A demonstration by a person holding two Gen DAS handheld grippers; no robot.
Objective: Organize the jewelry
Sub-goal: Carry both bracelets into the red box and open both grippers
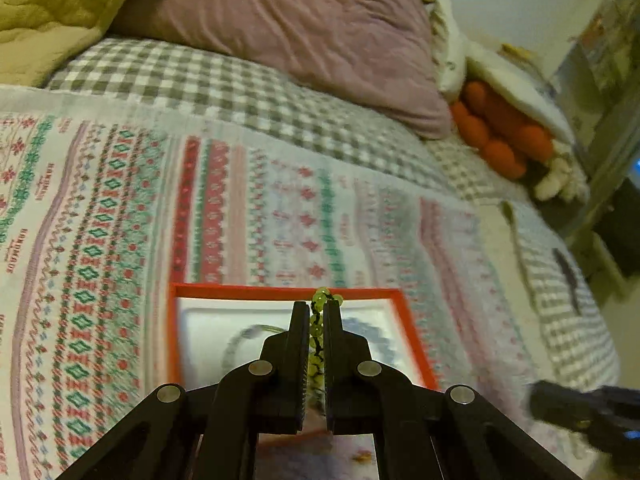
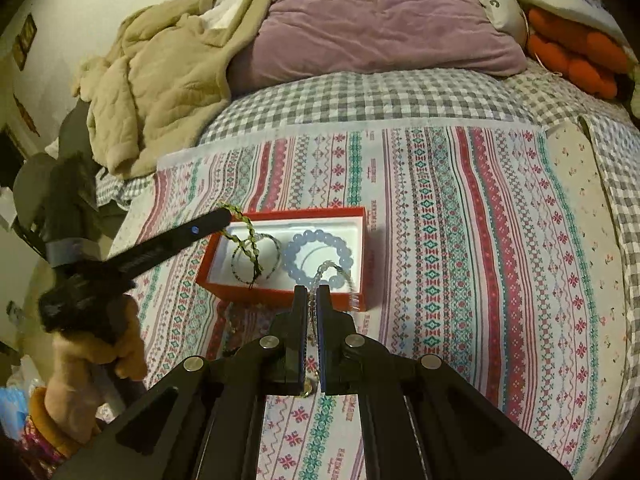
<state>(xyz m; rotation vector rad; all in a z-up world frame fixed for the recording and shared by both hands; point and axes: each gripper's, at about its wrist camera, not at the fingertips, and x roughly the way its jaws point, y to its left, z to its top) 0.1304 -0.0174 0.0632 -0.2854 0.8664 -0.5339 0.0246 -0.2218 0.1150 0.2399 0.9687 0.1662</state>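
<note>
- Holding a green beaded bracelet [image 1: 318, 332], the left gripper [image 1: 317, 312] has its fingers pinched on the strand; green beads show in the narrow gap and poke out past the tips.
- In the right wrist view, the left gripper [image 2: 224, 216] reaches over the left end of the red box [image 2: 280, 298], and the green bracelet [image 2: 244, 240] dangles from its tip into the box's white interior.
- Right gripper [image 2: 312, 294] sits just in front of the box's near wall, fingers nearly pressed together on a thin clear-beaded strand [image 2: 334, 270], which loops up over the box's near right corner.
- Pale blue beaded bracelet [image 2: 316, 254] lies in the right half of the box. A thin dark-beaded bracelet [image 2: 256, 260] lies in the left half, beneath the hanging green one.
- Red box [image 1: 288, 293] rests on a patterned cloth [image 2: 460, 240] spread over a grey checked bedsheet [image 2: 360, 98].
- Behind the sheet: a purple pillow [image 2: 380, 20], a beige quilted blanket [image 2: 160, 80] and an orange plush item [image 2: 580, 60].
- Left wrist view is motion-blurred; box contents there are hard to read.
</note>
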